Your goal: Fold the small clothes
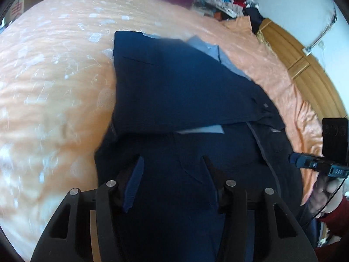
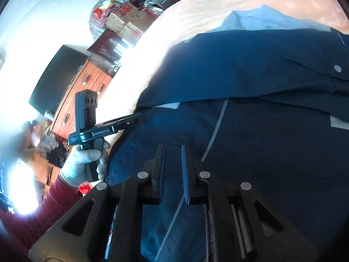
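While the left gripper (image 1: 172, 159) hangs low over the cloth, its two fingers (image 1: 136, 181) stand well apart with nothing between them, only dark fabric showing below the gap. Seen from the left wrist camera, the navy garment (image 1: 174, 91) fills the middle of the frame from six o'clock up toward twelve, lying on the peach bedspread (image 1: 54, 76). One dark panel is folded across the upper half, and a pale blue lining (image 1: 209, 50) peeks out at its one o'clock edge and again as a thin strip under the fold. At three o'clock the right gripper (image 1: 294, 159) reaches in over the garment's edge, held by a gloved hand (image 1: 325, 196) with a red sleeve; whether its jaws touch the cloth cannot be told from here.

From the right wrist camera, the right gripper (image 2: 173, 150) has its fingers (image 2: 160, 163) close to each other but with a narrow gap, holding nothing, above the navy garment (image 2: 261, 131). At nine o'clock the left gripper (image 2: 135, 119) points at the garment's edge, gripped by a white-gloved hand (image 2: 87, 161). Farther out, toward ten o'clock, stands a wooden cabinet (image 2: 87, 91), and at eleven o'clock cardboard boxes (image 2: 126, 21) are stacked.
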The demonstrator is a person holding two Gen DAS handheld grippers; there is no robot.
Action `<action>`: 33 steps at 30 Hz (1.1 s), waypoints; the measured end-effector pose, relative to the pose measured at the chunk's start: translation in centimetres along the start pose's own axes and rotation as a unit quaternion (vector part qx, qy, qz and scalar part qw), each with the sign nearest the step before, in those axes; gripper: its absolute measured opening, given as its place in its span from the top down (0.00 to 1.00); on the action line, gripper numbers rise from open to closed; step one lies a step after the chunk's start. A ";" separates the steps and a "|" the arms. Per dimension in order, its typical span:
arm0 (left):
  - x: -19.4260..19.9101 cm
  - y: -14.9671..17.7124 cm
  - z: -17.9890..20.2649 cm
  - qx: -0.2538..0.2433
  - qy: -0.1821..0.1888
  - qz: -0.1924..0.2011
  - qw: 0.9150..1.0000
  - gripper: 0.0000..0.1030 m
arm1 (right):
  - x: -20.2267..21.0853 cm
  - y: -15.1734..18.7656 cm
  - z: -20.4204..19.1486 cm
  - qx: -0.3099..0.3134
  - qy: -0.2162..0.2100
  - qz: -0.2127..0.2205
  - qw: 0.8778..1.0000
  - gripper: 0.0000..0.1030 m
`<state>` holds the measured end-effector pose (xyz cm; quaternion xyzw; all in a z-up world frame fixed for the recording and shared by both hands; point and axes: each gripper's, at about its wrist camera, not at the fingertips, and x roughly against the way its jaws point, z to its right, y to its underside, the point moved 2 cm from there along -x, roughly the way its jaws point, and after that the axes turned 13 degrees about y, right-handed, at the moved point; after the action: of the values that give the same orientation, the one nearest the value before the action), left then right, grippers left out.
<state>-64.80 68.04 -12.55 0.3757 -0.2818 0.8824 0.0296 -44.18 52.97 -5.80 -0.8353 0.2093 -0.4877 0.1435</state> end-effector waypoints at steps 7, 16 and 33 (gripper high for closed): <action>0.5 -1.0 -2.6 0.008 -0.111 0.048 0.993 0.89 | -1.1 -0.9 0.2 0.006 -0.004 -0.008 1.000 0.86; 2.1 0.2 -4.7 0.055 -0.067 0.071 0.994 0.94 | -8.9 -9.7 -8.8 0.145 -0.050 -0.026 0.988 0.86; 2.9 2.6 -5.5 0.079 -0.030 0.093 0.992 0.94 | -27.1 -16.2 -14.1 0.230 -0.092 -0.159 0.956 1.00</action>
<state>-71.11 68.25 -14.91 0.3754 -0.2456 0.8891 -0.0912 -65.00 79.88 -12.26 -0.8433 -0.0583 -0.4605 0.2710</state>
